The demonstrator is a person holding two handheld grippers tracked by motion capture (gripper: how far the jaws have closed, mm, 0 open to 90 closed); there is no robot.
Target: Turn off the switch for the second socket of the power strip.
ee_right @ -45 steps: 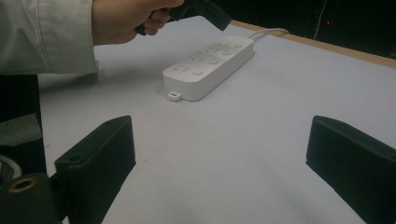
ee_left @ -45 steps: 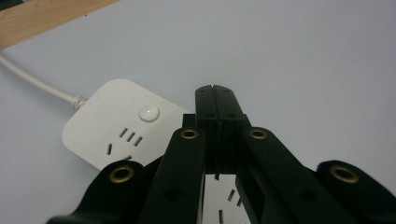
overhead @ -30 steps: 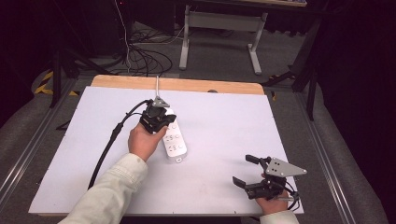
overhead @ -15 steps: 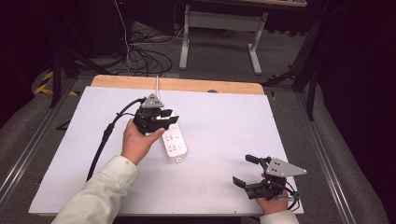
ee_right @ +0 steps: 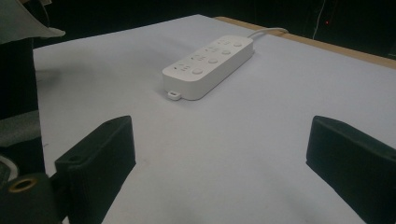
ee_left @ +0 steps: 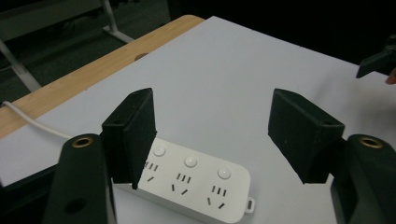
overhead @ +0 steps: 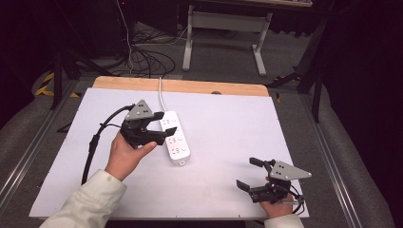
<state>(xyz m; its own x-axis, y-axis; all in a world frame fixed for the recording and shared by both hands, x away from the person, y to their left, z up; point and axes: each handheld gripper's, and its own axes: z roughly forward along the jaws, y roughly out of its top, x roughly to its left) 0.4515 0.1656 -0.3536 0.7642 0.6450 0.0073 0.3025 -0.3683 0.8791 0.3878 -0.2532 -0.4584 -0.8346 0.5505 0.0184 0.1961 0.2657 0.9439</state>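
Observation:
A white power strip (overhead: 175, 140) with three sockets lies flat near the middle of the white tabletop (overhead: 228, 123), and its white cord (overhead: 160, 85) runs off over the back edge. My left gripper (overhead: 164, 125) hovers at the strip's left side, open, with nothing between its jaws. In the left gripper view the power strip (ee_left: 196, 182) lies just below and beyond the left gripper (ee_left: 215, 126). My right gripper (overhead: 249, 173) stands open near the front right edge, far from the strip. From the right gripper (ee_right: 224, 154), the power strip (ee_right: 210, 65) lies ahead, untouched.
A wooden strip (overhead: 190, 86) borders the table's back edge. The left gripper's black cable (overhead: 92, 142) trails down the table's left side. Metal rails run along both sides, and a frame stand (overhead: 223, 28) and floor cables lie beyond the table.
My left gripper has lifted off the power strip and drawn slightly left, turning so its grey plate faces up. The strip stays where it was. The right gripper has not moved.

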